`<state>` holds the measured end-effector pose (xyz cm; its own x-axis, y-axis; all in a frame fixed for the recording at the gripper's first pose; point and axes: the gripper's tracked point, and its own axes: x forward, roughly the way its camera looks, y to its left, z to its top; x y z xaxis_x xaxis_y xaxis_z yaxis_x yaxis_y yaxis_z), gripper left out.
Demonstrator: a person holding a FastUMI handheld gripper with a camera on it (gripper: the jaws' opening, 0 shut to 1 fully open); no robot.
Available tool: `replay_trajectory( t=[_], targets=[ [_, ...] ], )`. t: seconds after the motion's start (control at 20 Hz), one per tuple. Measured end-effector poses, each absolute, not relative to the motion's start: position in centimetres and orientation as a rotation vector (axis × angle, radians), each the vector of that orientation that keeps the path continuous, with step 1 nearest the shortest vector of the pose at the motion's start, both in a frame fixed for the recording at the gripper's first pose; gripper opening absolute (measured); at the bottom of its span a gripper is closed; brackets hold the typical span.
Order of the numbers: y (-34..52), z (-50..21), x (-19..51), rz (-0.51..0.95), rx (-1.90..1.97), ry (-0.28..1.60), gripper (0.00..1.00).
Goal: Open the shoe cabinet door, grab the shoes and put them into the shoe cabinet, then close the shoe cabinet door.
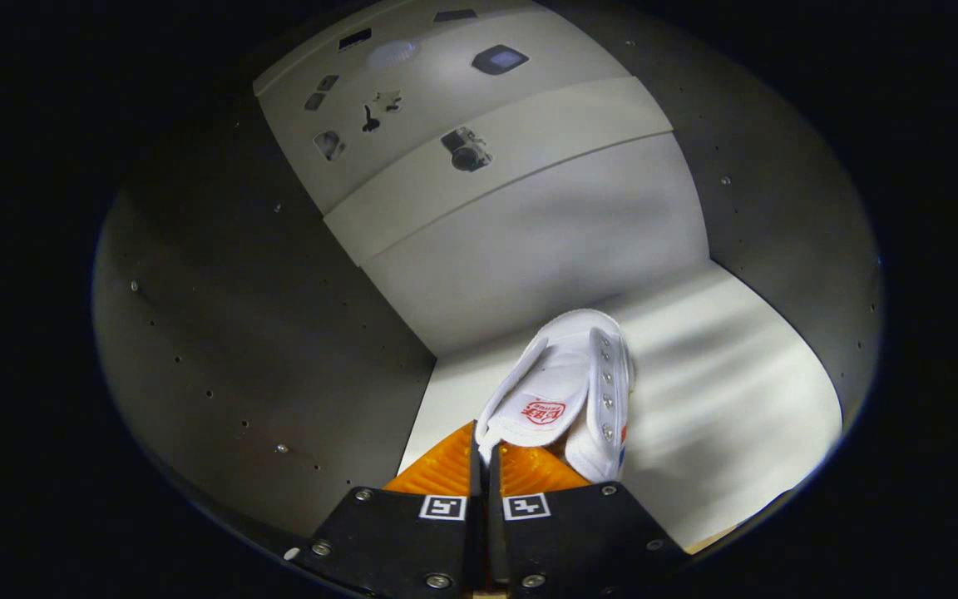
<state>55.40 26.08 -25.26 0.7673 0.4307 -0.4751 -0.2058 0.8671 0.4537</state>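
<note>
**Shoe carried into the cabinet, release still to come**

The gripper [487, 466] reaches into the shoe cabinet [263, 333], whose pale side walls, back panel and shelf floor surround everything ahead of it. Its jaws stand almost together, with only a thin slit between them, and they appear to be pinching the near edge of the white canvas shoe [562, 391], at or beside the tongue. The exact contact is hidden where the shoe meets the fingers, so the hold is judged from the narrow gap and from how the shoe hangs straight off the tips.

Taking the shoe as the landmark: the shelf floor [737, 391] spreads beneath and to the right of it, the back panel [545, 258] rises just beyond its toe, and the cabinet's left wall stands close on its left. Whether the sole already rests on the shelf or hangs just above it cannot be told.

The step in hand is the placing: the door must already be open, since the gripper is inside. The next move likely calls for lowering the shoe until it sits flat on the shelf, then widening the jaws and backing straight out so the tips do not drag the tongue or tip the shoe over. Closing the door remains.
</note>
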Motion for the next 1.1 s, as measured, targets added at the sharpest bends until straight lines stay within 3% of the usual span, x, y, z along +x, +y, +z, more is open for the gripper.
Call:
replay_trajectory(
  t=[0.05,0.2,0.35,0.4,0.6,1.1],
  targets=[
    [26.2,-25.0,55.4,0.351,0.399,0.592,0.05],
    [26.8,-24.3,54.9,0.334,0.412,0.585,0.36],
    [26.5,-23.3,54.0,0.314,0.398,0.562,0.60],
    [26.5,-22.8,53.3,0.325,0.397,0.555,0.73],
    [26.0,-21.4,50.8,0.295,0.379,0.525,0.85],
    [24.3,-16.1,40.0,0.268,0.324,0.392,0.92]
  ],
)
